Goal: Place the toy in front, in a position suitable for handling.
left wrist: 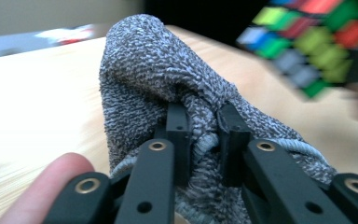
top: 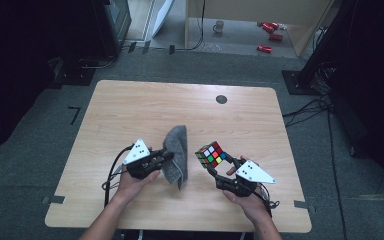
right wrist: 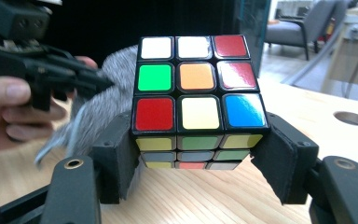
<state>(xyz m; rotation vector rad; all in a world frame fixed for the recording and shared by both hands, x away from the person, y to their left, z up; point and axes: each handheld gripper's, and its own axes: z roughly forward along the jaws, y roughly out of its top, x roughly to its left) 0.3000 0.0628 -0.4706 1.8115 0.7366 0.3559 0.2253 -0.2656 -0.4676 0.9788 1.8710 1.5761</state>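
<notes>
- Clearly, the fingers (left wrist: 177, 126) of the left gripper (top: 166, 156) are clamped on a bunched fold of the grey cloth (top: 176, 150), whose nap is pinched tight between them in the left gripper view.
- Opposite, the fingers (right wrist: 121, 154) of the right gripper (top: 220, 163) are pressed against two sides of the colour cube (top: 210, 154); in the right gripper view the cube (right wrist: 196, 100) is seen held clear above the table (top: 130, 115).
- Outward from the grips, the cloth is seen standing up from the table in a soft peak, just beside the cube and apparently not touching it.
- The step in hand is judged to be the bringing together of cloth and cube, probably for wiping.
- For the next move, the raised cloth would need to be carried across to a cube face and rubbed there, while the cube is held steady and turned to offer each side; a firm clamp is called for, lest the smooth cube slip.
</notes>
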